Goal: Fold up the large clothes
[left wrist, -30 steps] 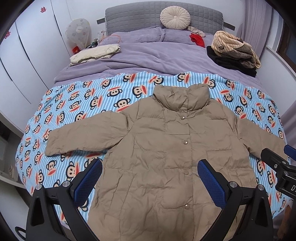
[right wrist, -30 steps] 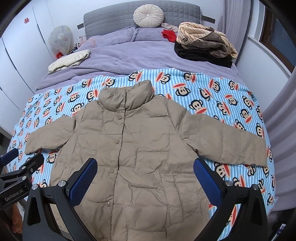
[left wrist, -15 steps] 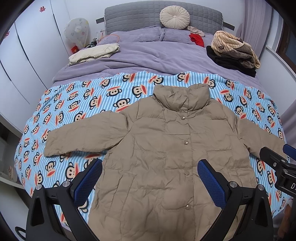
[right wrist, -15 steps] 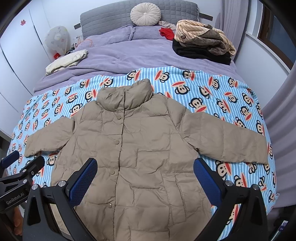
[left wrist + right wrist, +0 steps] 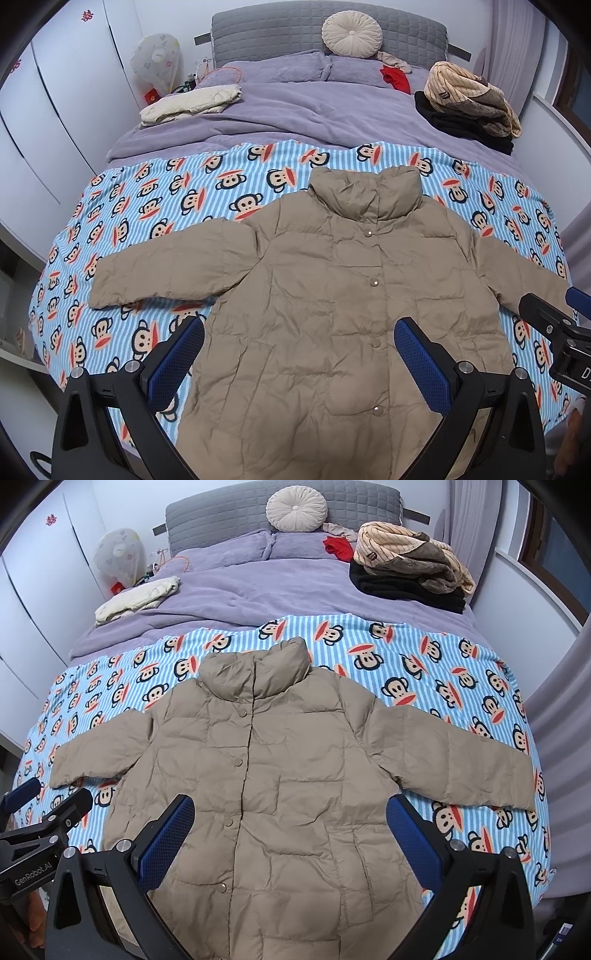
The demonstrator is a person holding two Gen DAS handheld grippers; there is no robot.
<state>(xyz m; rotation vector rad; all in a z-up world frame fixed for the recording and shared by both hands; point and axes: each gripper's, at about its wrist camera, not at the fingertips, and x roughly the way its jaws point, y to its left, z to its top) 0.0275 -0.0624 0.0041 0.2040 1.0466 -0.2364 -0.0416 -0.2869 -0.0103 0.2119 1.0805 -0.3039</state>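
Puffer jacket (image 5: 343,295), tan, snap-buttoned, sits flat and face-up on the monkey-print blanket (image 5: 147,206) that covers the near half of the bed, collar toward the headboard (image 5: 266,33) and both sleeves spread out to the sides. Left tool (image 5: 298,356) hangs over the jacket's lower front with its blue pads wide apart, gripping nothing. Right tool (image 5: 290,834) is the same deal above the jacket's hem area, spread wide and empty-handed. Beyond the jacket's collar is the purple duvet (image 5: 303,110); off the jacket's left-sleeve side there's a folded cream garment (image 5: 188,105), and off the right-sleeve side a pile of clothes (image 5: 469,99), striped tan on top of black. A round cream cushion (image 5: 351,33) leans on the headboard straight past the collar, with something red (image 5: 397,79) just beside the pile.
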